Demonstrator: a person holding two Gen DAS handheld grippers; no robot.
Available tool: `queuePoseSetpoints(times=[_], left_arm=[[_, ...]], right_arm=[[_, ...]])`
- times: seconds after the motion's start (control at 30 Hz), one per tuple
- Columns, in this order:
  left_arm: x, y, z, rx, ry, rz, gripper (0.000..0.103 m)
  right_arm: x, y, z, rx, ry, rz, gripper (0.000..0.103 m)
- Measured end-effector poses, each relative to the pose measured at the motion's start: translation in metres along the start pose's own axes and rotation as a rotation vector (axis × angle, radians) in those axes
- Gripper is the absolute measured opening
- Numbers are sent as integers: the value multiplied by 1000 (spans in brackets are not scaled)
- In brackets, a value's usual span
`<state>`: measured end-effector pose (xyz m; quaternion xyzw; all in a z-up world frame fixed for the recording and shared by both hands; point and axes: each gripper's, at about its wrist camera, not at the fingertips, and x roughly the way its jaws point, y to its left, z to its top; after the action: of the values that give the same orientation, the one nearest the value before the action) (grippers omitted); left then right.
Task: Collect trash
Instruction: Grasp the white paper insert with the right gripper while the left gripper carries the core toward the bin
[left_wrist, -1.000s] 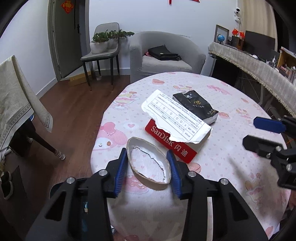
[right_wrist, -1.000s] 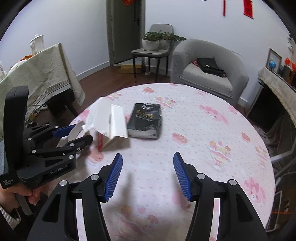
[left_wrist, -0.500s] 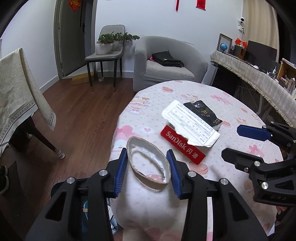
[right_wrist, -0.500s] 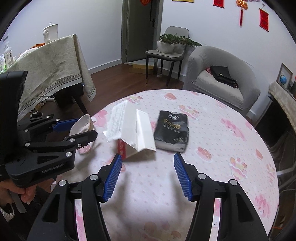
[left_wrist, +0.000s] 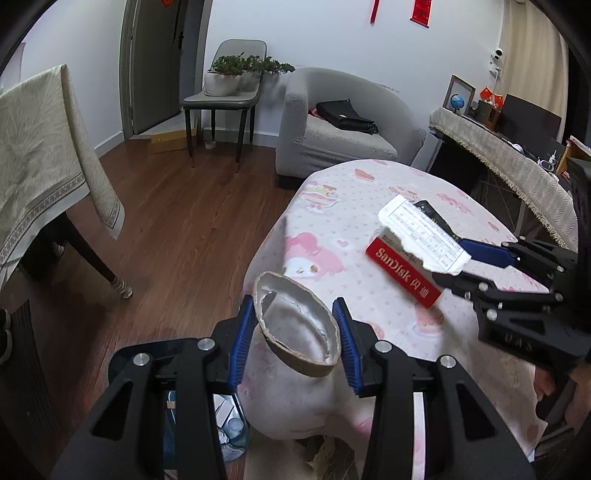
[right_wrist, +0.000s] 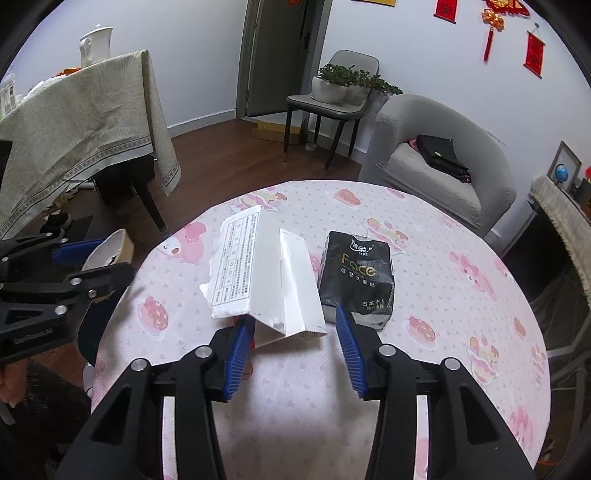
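My left gripper (left_wrist: 293, 306) is shut on a torn paper cup (left_wrist: 295, 332), brown outside and white inside, held just beyond the left edge of the pink-patterned table (left_wrist: 351, 206). The cup (right_wrist: 107, 251) also shows in the right wrist view. A torn white packet (right_wrist: 258, 273) lies on a red SanDisk box (left_wrist: 402, 273), beside a black tissue pack (right_wrist: 356, 277). My right gripper (right_wrist: 291, 317) straddles the packet's near corner. Its jaws are closing, with a gap still showing at the right pad.
Under the table edge, below the cup, a bin (left_wrist: 229, 424) holds bottles and scraps. A cloth-draped table (left_wrist: 44, 166) stands at the left across the wooden floor. Beyond are a grey armchair (right_wrist: 436, 177) and a chair with plants (right_wrist: 332, 99).
The left gripper has carried the cup leftward, off the tabletop and past its edge. The right gripper has moved in to the white packet and its jaws have narrowed.
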<state>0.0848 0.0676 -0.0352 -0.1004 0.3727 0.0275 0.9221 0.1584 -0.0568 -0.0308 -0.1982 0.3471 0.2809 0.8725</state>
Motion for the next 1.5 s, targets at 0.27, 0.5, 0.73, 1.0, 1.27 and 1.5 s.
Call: queuePoseSetpoints(times=[0.27, 0.5, 0.73, 1.0, 1.27, 1.5], left_arm=[[-6, 17, -4, 16, -11, -21, 45], [-6, 27, -3, 24, -12, -14, 45], [1, 33, -6, 18, 4, -40, 45], [3, 58, -11, -53, 14, -75, 45], [1, 89, -26, -90, 23, -31, 45], [13, 126, -54, -139, 105, 40, 44]], right_arm=[[6, 7, 7, -18, -20, -6, 38], [7, 22, 13, -79, -42, -39, 28], [9, 34, 20, -127, -56, -80, 11], [-1, 23, 30, -52, -83, -102, 0], [-15, 45, 47, -53, -136, -91, 0], [-15, 80, 60, -89, -156, -41, 0]])
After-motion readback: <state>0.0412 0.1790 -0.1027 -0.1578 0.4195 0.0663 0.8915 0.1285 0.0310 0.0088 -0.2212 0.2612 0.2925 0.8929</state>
